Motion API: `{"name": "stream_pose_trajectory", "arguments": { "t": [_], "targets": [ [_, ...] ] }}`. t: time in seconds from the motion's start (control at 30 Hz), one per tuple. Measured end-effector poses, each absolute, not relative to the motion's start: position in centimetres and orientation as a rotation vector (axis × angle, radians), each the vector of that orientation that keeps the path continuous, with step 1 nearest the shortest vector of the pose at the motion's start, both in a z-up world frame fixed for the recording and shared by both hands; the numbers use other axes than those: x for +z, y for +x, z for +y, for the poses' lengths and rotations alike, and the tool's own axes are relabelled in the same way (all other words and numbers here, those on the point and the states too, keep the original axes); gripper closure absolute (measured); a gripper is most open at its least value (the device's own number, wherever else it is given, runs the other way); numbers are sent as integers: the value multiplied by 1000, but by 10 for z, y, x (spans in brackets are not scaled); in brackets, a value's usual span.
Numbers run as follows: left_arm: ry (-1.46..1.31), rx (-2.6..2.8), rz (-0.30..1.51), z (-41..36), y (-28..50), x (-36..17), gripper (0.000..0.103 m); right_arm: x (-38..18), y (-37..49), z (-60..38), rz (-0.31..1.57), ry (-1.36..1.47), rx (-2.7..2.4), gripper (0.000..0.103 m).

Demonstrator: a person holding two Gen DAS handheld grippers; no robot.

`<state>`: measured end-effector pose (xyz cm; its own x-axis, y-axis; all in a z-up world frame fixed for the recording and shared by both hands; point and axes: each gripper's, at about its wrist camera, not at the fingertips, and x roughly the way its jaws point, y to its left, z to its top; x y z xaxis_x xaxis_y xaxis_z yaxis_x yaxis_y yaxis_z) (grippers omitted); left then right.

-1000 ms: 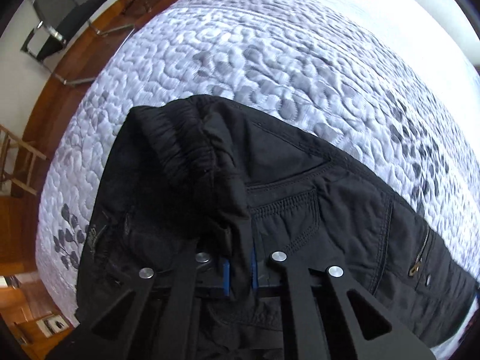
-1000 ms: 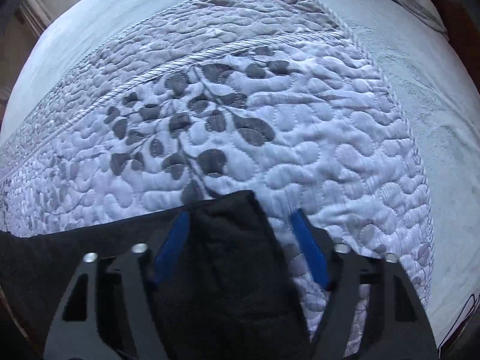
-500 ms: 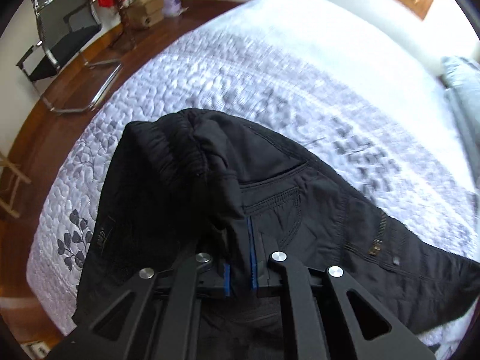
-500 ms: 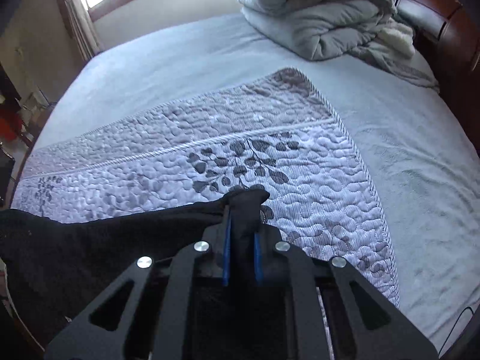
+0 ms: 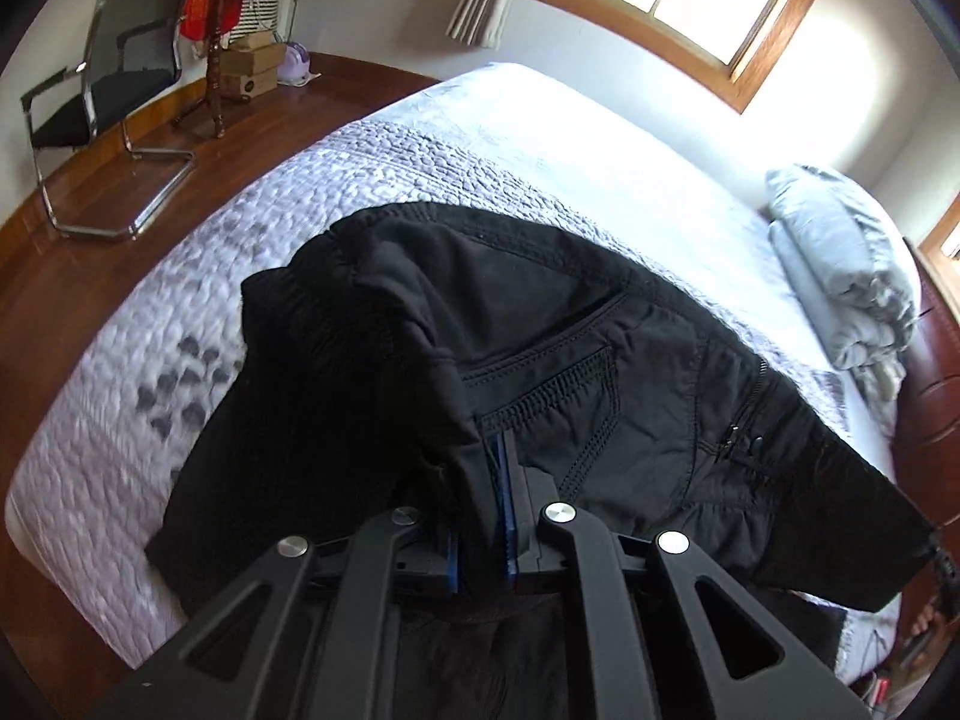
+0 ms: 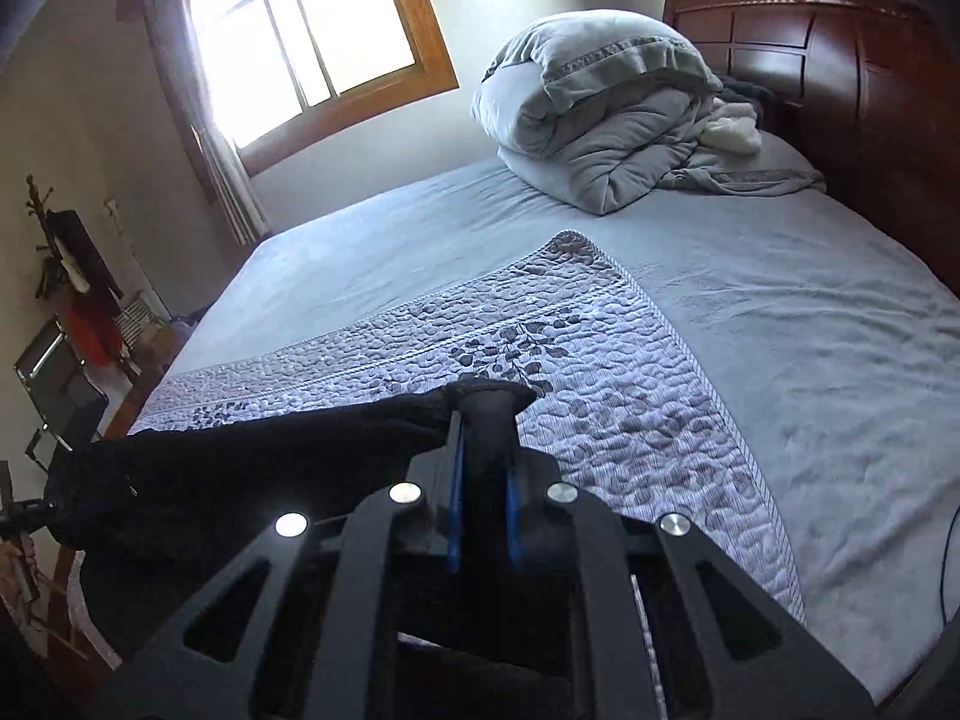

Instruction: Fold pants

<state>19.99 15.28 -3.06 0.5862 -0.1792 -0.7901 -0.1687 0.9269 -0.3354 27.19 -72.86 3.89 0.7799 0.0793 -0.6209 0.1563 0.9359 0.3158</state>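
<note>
Black pants [image 5: 576, 396] hang lifted above the bed, stretched between my two grippers. In the left wrist view my left gripper [image 5: 489, 468] is shut on a fold of the waistband end, with a back pocket and a zip showing to the right. In the right wrist view my right gripper [image 6: 483, 426] is shut on a bunched end of the pants [image 6: 252, 450], which stretch away to the left toward the other hand. The blue pads press the cloth on both sides.
Under the pants lies a quilted grey runner [image 6: 600, 396] over a pale blue bedspread [image 6: 810, 360]. A folded duvet [image 6: 606, 120] sits by the dark wooden headboard [image 6: 840, 78]. A black chair [image 5: 102, 96] and coat stand [image 5: 216, 30] stand on the wood floor.
My right gripper closed on the pants end, which had lain between open jaws. Both grippers rose and tilted up, lifting the pants off the quilt; window and headboard came into view.
</note>
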Motion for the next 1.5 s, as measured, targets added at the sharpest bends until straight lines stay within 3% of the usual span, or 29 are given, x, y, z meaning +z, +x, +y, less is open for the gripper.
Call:
{"name": "stream_pose_trajectory", "arguments": {
  "t": [0.43, 0.67, 0.7, 0.73, 0.77, 0.8, 0.83, 0.93, 1.13, 1.43, 1.47, 1.5],
  "targets": [
    [-514, -10, 940, 182, 103, -90, 87, -45, 148, -729, 857, 501, -168, 95],
    [-489, 20, 949, 184, 65, -98, 69, -104, 118, -716, 1021, 511, -218, 94],
    [-474, 25, 946, 183, 57, -95, 63, -109, 117, -713, 1038, 513, -216, 93],
    [-464, 31, 942, 181, 49, -90, 59, -110, 116, -711, 1048, 515, -213, 87],
    [-461, 33, 934, 181, 44, -86, 47, -110, 114, -710, 1055, 507, -222, 83],
    [-465, 39, 916, 179, 36, -77, 31, -109, 113, -709, 1057, 502, -226, 73],
    [-475, 41, 899, 179, 31, -71, 27, -107, 113, -708, 1056, 500, -230, 59],
    [-522, 43, 846, 179, 20, -47, 6, -94, 108, -709, 1033, 501, -257, 39],
    [-637, -1, 882, 170, 63, -28, 4, -58, 99, -703, 949, 478, -298, 38],
    [-1015, 68, 1110, 191, 149, -93, 6, -7, 68, -710, 819, 510, -295, 30],
    [-1100, 86, 1126, 198, 152, -106, 11, -4, 65, -711, 806, 520, -295, 29],
    [-1142, 112, 1141, 201, 153, -113, 25, -1, 63, -711, 795, 525, -292, 29]
  ]
}}
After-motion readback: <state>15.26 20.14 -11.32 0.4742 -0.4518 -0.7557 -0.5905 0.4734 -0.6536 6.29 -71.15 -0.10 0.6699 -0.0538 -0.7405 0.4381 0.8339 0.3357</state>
